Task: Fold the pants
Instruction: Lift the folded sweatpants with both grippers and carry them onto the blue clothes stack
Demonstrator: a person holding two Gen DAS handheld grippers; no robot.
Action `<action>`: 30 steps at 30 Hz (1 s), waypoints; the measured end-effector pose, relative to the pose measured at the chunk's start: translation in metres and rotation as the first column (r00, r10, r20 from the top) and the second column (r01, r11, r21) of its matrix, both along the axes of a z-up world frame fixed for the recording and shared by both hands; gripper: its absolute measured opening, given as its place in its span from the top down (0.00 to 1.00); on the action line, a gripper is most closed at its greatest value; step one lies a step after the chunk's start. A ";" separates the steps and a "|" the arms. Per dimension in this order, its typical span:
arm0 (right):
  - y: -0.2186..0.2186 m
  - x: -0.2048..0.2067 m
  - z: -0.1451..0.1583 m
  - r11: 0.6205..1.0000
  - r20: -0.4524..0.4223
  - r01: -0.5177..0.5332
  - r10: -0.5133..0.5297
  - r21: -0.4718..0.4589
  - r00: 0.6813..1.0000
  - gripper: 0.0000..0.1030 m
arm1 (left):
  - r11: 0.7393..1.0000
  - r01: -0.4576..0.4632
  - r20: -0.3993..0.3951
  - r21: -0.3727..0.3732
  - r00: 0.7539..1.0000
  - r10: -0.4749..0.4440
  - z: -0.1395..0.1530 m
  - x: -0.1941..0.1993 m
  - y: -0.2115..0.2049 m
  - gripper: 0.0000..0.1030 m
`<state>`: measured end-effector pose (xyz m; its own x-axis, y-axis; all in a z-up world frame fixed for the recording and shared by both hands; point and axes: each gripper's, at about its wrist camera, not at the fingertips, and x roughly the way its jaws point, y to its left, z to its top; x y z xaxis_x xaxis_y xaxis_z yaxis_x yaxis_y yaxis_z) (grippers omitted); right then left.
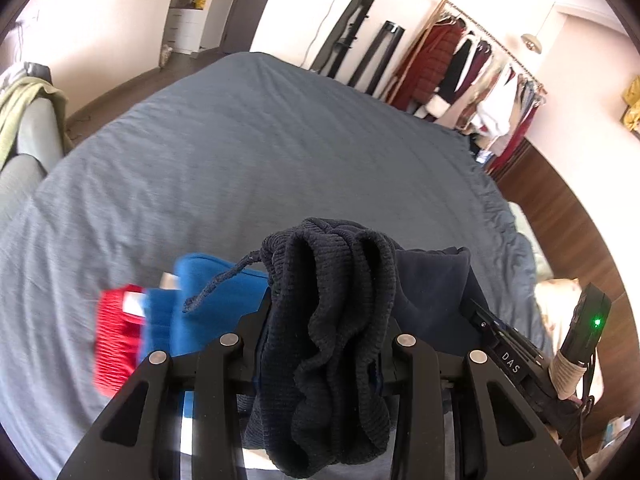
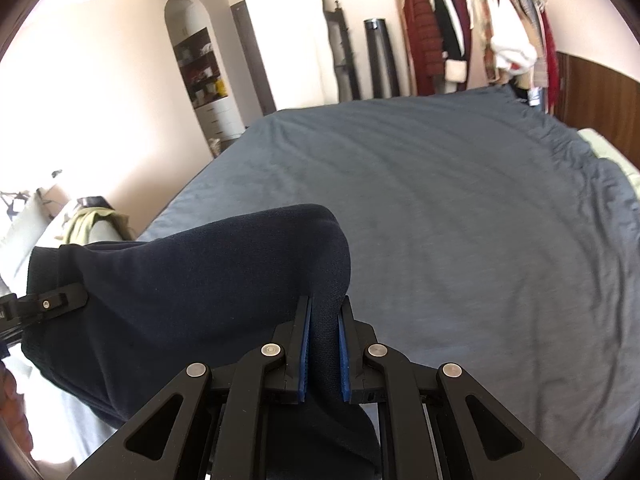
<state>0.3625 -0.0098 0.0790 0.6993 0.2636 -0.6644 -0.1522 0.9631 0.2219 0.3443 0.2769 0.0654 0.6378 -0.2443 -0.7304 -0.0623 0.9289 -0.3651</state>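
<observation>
- Hanging bunched from the left tongs, above the bed: navy pants, ribbed waistband crumpled over the fingers, drawstring dangling to the left.
- Clamped on that waistband, left tongs, fingertips hidden under the knit.
- Pinching a fold of the same pants between 2 blue pads, right tongs, closed on the cloth.
- Stretching leftward from the right tongs to the left tongs at the frame edge, smooth navy fabric, held off the grey-blue bed.
- Lying on the bed below the left tongs, blurred: blue garment beside a red knit piece, touching.
- Standing against the far wall beyond the bed: clothes rack with red, black and white coats.
</observation>
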 end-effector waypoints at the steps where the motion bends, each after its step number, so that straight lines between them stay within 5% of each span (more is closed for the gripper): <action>1: 0.006 0.002 -0.003 1.000 -0.009 -0.006 0.006 0.014 1.000 0.88 | 1.000 -0.005 -0.012 0.002 1.000 0.005 -0.003 0.001 0.007 0.65; 18: 0.077 0.009 -0.078 1.000 -0.138 -0.028 0.029 0.009 0.990 0.88 | 0.998 -0.052 -0.155 -0.027 0.987 0.047 -0.082 0.012 0.092 0.64; 30: 0.119 0.001 -0.109 0.988 -0.110 -0.068 0.052 -0.141 0.993 0.87 | 0.976 -0.096 -0.164 -0.196 0.984 0.064 -0.145 -0.001 0.132 0.55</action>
<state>0.3637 0.1096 -0.0302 0.6091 0.1987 -0.7678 -0.1937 0.9761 0.0990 0.3431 0.4090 -0.0797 0.5435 -0.3497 -0.7631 -0.2047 0.8264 -0.5245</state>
